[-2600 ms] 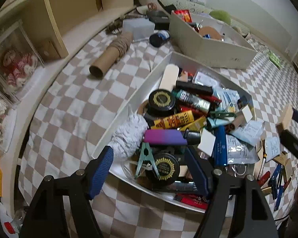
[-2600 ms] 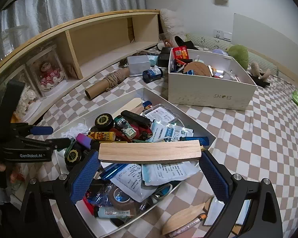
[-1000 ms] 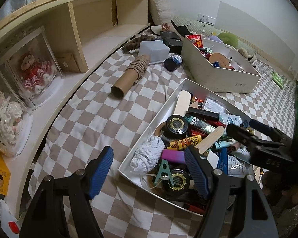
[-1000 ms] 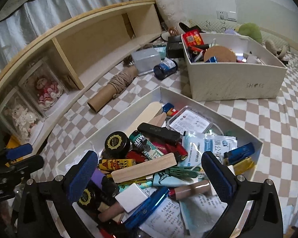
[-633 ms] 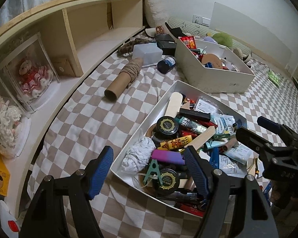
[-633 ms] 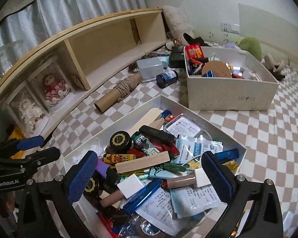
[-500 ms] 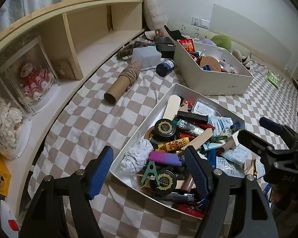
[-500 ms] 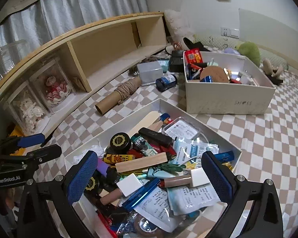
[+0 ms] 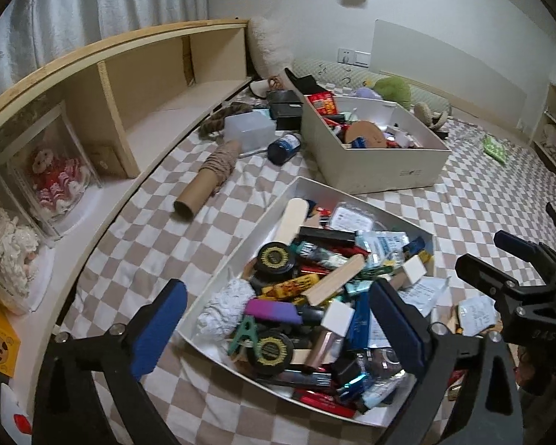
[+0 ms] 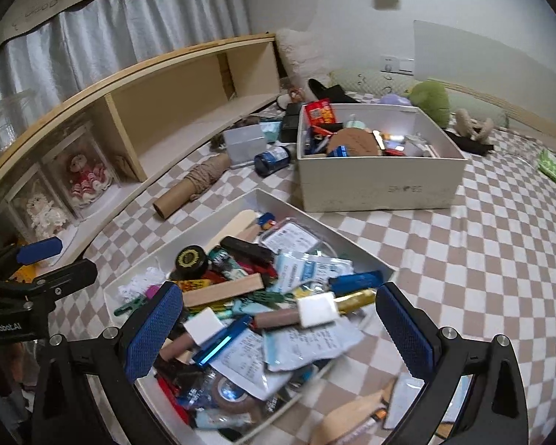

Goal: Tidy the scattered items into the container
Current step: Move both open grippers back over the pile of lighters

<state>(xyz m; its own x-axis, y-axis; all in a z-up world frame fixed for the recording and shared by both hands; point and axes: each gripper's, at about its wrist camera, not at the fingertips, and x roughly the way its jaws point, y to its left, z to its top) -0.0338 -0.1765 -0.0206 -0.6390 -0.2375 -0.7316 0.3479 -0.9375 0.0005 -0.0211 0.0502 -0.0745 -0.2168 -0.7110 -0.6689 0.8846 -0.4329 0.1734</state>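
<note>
1. Left wrist view: a checkered cloth (image 9: 159, 244) covers the whole surface, with a low wooden shelf (image 9: 159, 85) curving along its left edge and a white wall behind.
2. My left gripper (image 9: 278, 326) hangs above the near end of the white tray (image 9: 274, 204). Its jaws are opening, spread wide, and nothing sits between the blue pads (image 9: 159, 324); they touch nothing.
3. The tray is heaped with small items, a wooden block (image 9: 335, 278) lying across the pile and a white fluffy cloth (image 9: 226, 302) at its near left corner.
4. Bare cloth runs between the tray's left wall and the shelf, with a cardboard tube (image 9: 207, 181) lying further back. A white box (image 9: 385, 170), also full, stands just behind the tray.
5. My right gripper (image 9: 515, 256) shows at the right edge, off the tray's right side, above loose paper packets (image 9: 476, 313) on the cloth.
6. Right wrist view: the same cloth stretches open and bare to the right of the tray (image 10: 356, 250).
7. My right gripper (image 10: 278, 328) is spread wide above the tray's near end, holding nothing; the pads (image 10: 404, 330) are clear of the pile.
8. A few scattered items (image 10: 356, 417) lie on the cloth just outside the tray's near corner, blurred.
9. My left gripper (image 10: 40, 263) sits at the far left, off the tray's left side.
</note>
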